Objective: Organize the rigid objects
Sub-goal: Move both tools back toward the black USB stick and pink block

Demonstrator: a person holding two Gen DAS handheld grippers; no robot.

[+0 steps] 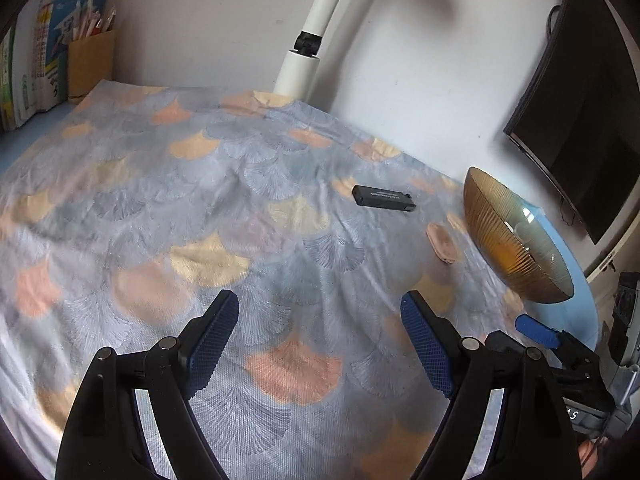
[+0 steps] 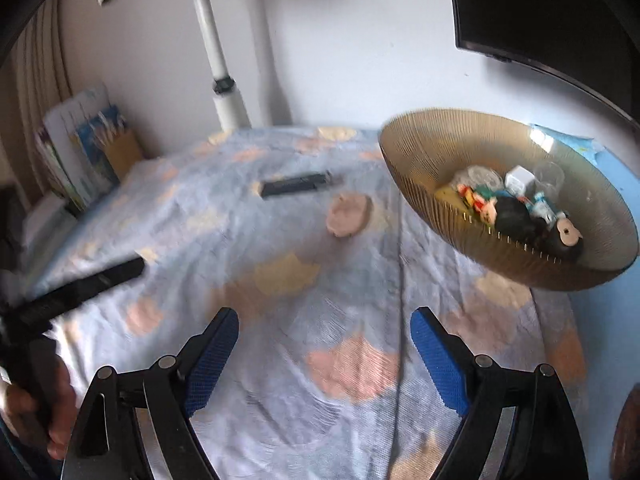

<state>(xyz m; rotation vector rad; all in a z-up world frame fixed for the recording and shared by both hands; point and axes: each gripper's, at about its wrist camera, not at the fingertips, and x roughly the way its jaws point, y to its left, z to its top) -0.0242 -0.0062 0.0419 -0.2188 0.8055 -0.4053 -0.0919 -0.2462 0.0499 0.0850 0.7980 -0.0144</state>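
Observation:
A black rectangular stick-like device [image 1: 383, 198] lies on the patterned cloth, also in the right wrist view [image 2: 295, 185]. A small pink flat piece [image 1: 441, 242] lies near it, beside the bowl [image 2: 347, 213]. A ribbed amber glass bowl [image 1: 496, 236] stands at the right and holds several small items [image 2: 516, 208]. My left gripper [image 1: 320, 320] is open and empty above the cloth; its arm shows at the left of the right wrist view [image 2: 80, 288]. My right gripper [image 2: 325, 338] is open and empty, well short of the bowl; one of its fingers [image 1: 536, 330] shows at the right in the left wrist view.
A white lamp post [image 1: 308, 48] stands at the back wall. A cardboard pencil holder [image 1: 90, 62] and books [image 1: 24, 76] sit at the back left. A dark monitor [image 1: 580, 120] hangs at the right. Bare blue table surface [image 2: 608, 320] lies right of the cloth.

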